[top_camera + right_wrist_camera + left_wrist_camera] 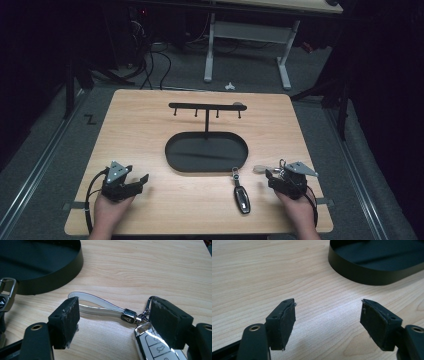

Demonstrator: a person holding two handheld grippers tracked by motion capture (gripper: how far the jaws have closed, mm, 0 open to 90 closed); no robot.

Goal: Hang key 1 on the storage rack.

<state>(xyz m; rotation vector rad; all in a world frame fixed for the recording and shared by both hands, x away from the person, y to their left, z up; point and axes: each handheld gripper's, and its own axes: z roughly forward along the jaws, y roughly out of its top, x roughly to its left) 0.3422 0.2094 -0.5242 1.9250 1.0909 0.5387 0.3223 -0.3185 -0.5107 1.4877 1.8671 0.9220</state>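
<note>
The right tool (113, 320) stood with its jaws wide apart and gripped nothing; it sat low over the white key fob (155, 345), whose pale strap (100, 306) lay flat on the worktop (140, 270) between the pads, so the placing looked like a line-up for a pinch on the strap or its metal clasp (129, 315). In the high view that tool (276, 176) rested at the near right of the worktop, the strap poking out to its left. The left tool (328, 322) was equally wide open and empty over bare wood, and seemed parked at the near left (136, 183), out of the way until needed. Between the two hands a second, black key fob (242, 197) lay with its ring pointed at the far side. Beyond it sat the black oval tray (206, 151), with a post rising to a bar of hooks (206, 106), all bare, probably where the keys were meant to hang.
</note>
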